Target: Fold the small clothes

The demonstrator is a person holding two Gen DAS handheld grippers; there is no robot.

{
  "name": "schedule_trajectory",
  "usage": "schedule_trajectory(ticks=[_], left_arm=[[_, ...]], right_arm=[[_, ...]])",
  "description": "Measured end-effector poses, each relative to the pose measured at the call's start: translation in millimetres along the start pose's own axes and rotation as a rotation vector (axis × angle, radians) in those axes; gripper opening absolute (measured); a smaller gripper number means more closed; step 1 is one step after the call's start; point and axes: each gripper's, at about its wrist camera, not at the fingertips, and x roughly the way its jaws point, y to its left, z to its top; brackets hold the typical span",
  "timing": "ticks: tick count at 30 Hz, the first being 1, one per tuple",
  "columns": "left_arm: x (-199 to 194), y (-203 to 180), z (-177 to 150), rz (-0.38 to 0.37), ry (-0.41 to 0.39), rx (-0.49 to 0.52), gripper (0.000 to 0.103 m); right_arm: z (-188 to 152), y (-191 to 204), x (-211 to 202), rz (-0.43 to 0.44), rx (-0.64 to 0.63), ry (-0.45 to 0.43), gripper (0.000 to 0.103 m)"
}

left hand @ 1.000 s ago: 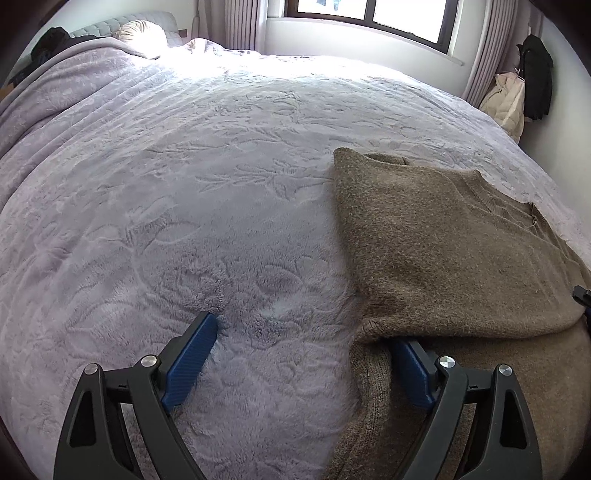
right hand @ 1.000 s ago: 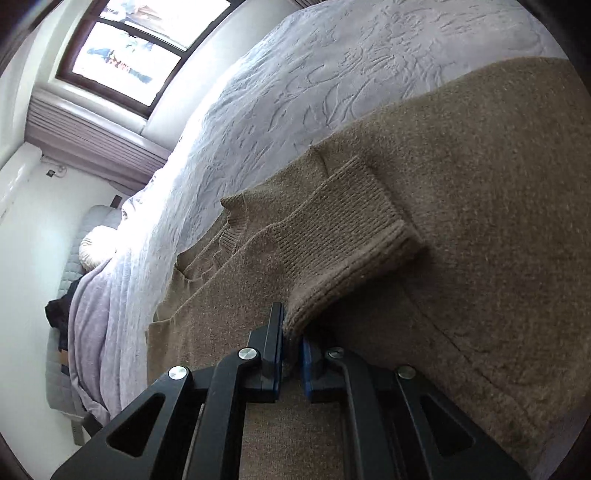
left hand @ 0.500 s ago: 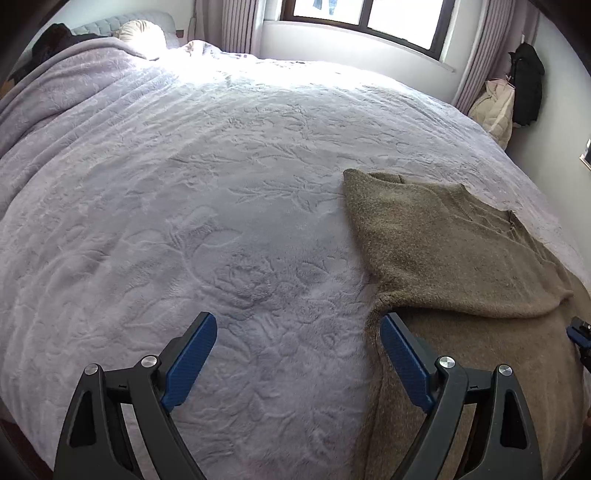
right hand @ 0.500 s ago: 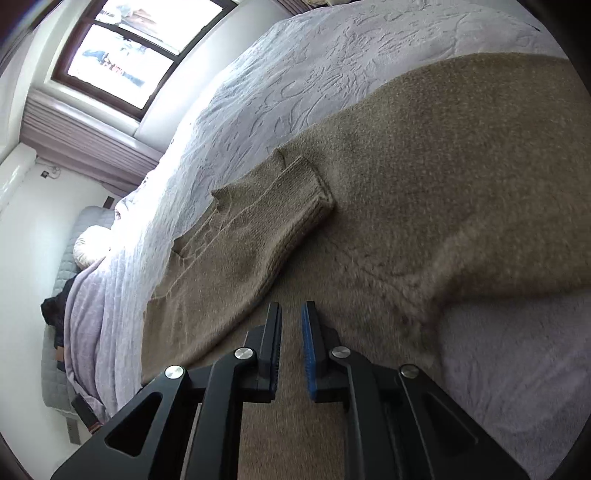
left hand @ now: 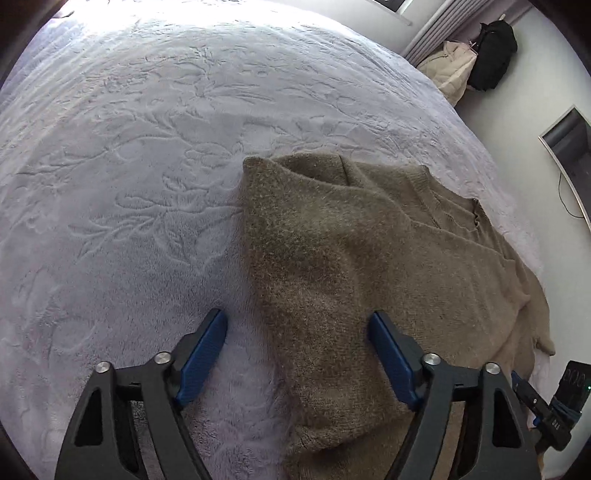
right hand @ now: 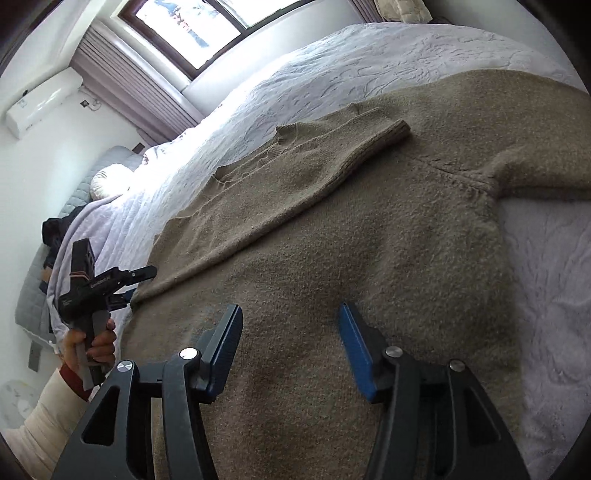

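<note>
Left gripper: lower middle of the left wrist view, blue fingers spread wide and pinching nothing; one finger over the bedspread, the other over the sweater's folded edge. In the right wrist view it shows small at the left edge, held in a hand, its tips beside the sweater's left edge.

Bedspread: pale lilac, embossed with leaves, filling the left and top of the left wrist view.

Sweater: brown knit, lying flat on the bedspread, centre to right of the left wrist view; one side folded over the body. In the right wrist view a sleeve lies across the chest with its cuff in the upper middle.

Right gripper: lower middle of the right wrist view, fingers spread apart over the sweater's body, gripping nothing.

Window: top left of the right wrist view.

Bags: black and cream, upper right of the left wrist view, against the wall.
</note>
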Motion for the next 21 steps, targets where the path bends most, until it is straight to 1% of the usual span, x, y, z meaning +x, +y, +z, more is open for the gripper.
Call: schedule_trajectory(ticks=[1,2,4,6,8,9,10,11,13,15,16,17,18,19,20,21], left_arm=[[-2,-2,0,-0.028,0.0,0.006,0.043],[-5,-3,-1,-0.055,0.0,0.008,0.022],[-14,-8,-4,-0.038,-0.039,0.03,0.015],[-20,-12,-3,-0.013,-0.069,0.042,0.014],[-25,-7,-1,-0.006,-0.098,0.038,0.014],[-27,-1,0,0.006,-0.103,0.034,0.013],[-25,5,0,0.029,-0.102,0.027,0.006],[-19,13,-2,0.038,-0.083,0.014,0.005],[-11,27,-8,0.013,-0.073,-0.023,0.006],[-12,32,-13,0.005,-0.096,-0.042,0.007],[-14,30,-14,0.023,-0.11,-0.049,0.01],[-17,27,-15,0.056,-0.119,-0.045,0.023],[-22,26,-16,0.095,-0.132,-0.04,0.045],[-25,23,-17,0.132,-0.15,-0.037,0.059],[-32,20,-19,0.164,-0.18,-0.037,0.078],[-38,21,-20,0.164,-0.202,-0.036,0.083]], right_arm=[[-1,-2,0,0.005,-0.003,-0.008,0.058],[-5,-2,-2,0.008,-0.005,-0.015,0.058],[-8,-3,-4,0.003,-0.015,-0.023,0.058],[-6,-1,-1,-0.006,-0.02,-0.021,0.058],[-5,3,0,-0.017,-0.02,-0.016,0.058],[-5,4,-1,-0.023,-0.017,-0.012,0.058],[-5,6,-1,-0.028,-0.011,-0.01,0.058],[-5,6,-1,-0.033,-0.007,-0.01,0.058],[-5,6,0,-0.036,-0.008,-0.015,0.058],[-7,5,0,-0.038,-0.015,-0.02,0.058],[-7,5,1,-0.038,-0.021,-0.023,0.059],[-7,5,1,-0.037,-0.028,-0.026,0.059],[-8,5,1,-0.035,-0.035,-0.031,0.06],[-9,5,1,-0.035,-0.037,-0.034,0.06],[-9,6,1,-0.036,-0.039,-0.036,0.061],[-10,6,0,-0.037,-0.043,-0.038,0.061]])
